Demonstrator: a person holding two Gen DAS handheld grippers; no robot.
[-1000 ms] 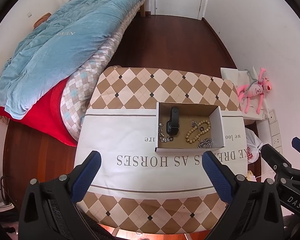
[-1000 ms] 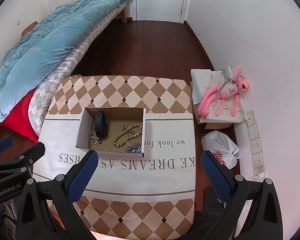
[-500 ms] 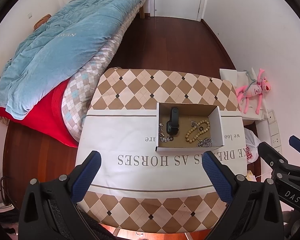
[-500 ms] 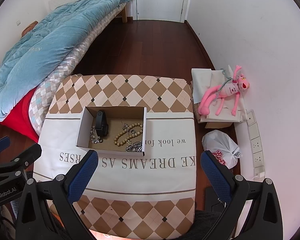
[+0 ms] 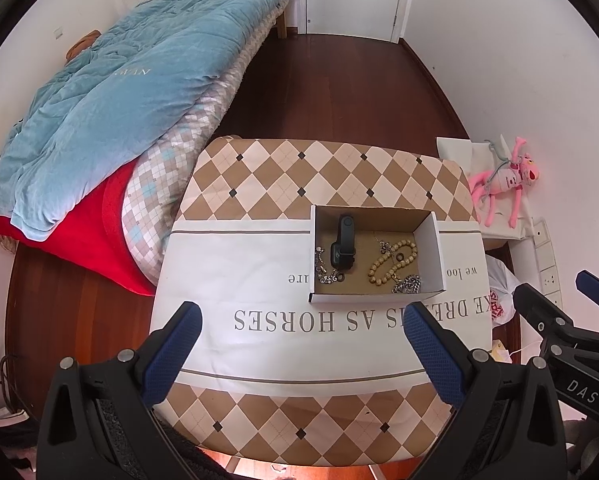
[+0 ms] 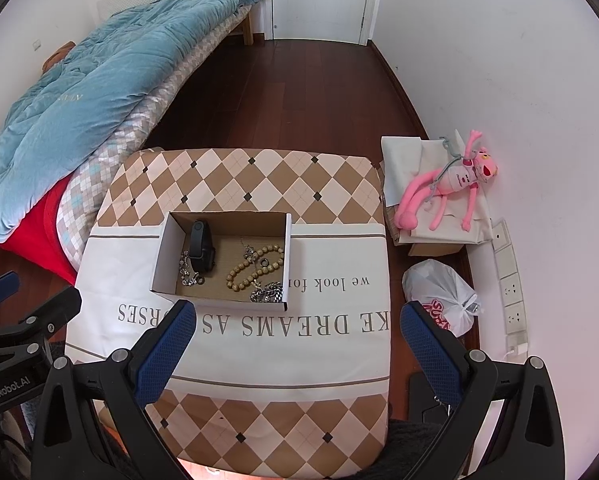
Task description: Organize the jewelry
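On your counter [image 5: 259, 272], covered by a checked cloth printed with lettering, sits an open cardboard box [image 5: 435, 248] with low walls. Inside it, toward the left wall, you have a black smartwatch [image 5: 342, 245] standing on its strap, and a silver chain bracelet [image 5: 324, 270] lies just beside it along that wall. Right of the watch, a wooden bead bracelet [image 5: 391, 262] is laid in a loose loop on the box floor, with a thin necklace [image 6: 248, 251] touching its far end. A heap of chunky silver chain [image 6: 268, 293] fills the near right corner, touching the beads.

Your left claw [image 5: 301, 354] hovers above the near part of the counter with its blue-padded fingers spread wide, gripping nothing and touching nothing. Your right claw [image 6: 297, 354] is likewise spread wide and empty, above the cloth, the box lying beyond its left finger. All the jewelry rests in the box, well apart from both claws.
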